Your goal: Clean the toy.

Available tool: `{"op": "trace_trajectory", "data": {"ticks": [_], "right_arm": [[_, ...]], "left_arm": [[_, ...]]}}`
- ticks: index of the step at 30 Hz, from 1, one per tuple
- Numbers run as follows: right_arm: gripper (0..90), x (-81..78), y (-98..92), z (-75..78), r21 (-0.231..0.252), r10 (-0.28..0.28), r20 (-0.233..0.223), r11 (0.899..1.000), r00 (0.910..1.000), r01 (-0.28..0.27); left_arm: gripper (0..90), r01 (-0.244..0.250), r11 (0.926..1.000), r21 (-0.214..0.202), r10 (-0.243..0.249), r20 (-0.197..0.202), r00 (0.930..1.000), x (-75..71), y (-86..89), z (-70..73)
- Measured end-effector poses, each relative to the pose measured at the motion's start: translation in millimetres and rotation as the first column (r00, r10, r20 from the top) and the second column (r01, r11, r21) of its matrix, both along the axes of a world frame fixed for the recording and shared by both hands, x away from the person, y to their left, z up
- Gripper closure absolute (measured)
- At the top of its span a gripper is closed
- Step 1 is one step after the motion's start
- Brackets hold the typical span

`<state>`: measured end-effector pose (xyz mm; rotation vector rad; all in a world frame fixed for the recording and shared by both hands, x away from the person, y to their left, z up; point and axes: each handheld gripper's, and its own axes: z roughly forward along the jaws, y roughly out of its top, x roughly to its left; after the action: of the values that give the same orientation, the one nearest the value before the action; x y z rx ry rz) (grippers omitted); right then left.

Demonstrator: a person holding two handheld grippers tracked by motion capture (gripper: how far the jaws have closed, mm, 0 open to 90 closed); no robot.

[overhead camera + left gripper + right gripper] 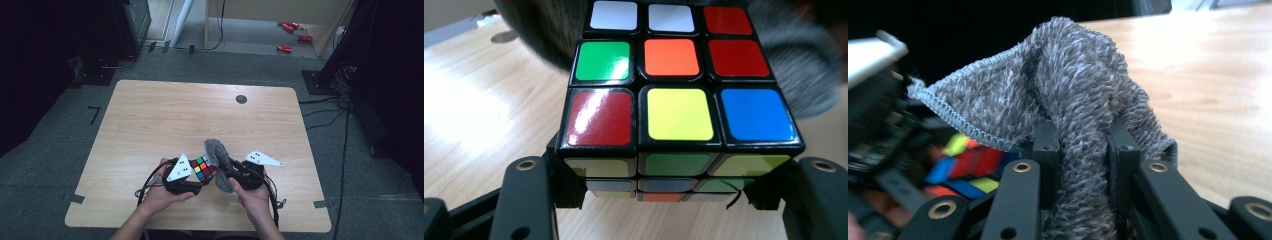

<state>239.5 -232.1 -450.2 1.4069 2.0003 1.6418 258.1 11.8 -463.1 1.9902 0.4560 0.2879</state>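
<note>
A scrambled colour cube (202, 167) is held just above the wooden table (150, 120), near its front edge. My left gripper (192, 186) is shut on it; in the left gripper view the cube (674, 95) sits between the two black jaws, which press on its lower sides. A grey fuzzy cloth (218, 159) hangs bunched right beside the cube. My right gripper (226, 176) is shut on that cloth; in the right gripper view the cloth (1073, 105) stands up between the pads, with the cube (968, 167) blurred behind it at the lower left.
A round dark cable port (241, 99) sits in the table's far right part. Red items (290, 35) lie on the floor beyond the table. Black equipment and cables stand to the right of the table.
</note>
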Motion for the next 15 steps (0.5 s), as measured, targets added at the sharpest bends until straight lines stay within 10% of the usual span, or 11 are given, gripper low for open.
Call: {"op": "trace_trajectory", "data": {"ticks": [15], "right_arm": [[73.2,0.5,-1.3,-2.2,-0.007,0.012,-0.003,1.000,0.9999,-0.012]], "left_arm": [[34.9,-0.026,0.9996,-0.015,0.026,-0.009,0.9996,1.7,2.4,1.5]]}}
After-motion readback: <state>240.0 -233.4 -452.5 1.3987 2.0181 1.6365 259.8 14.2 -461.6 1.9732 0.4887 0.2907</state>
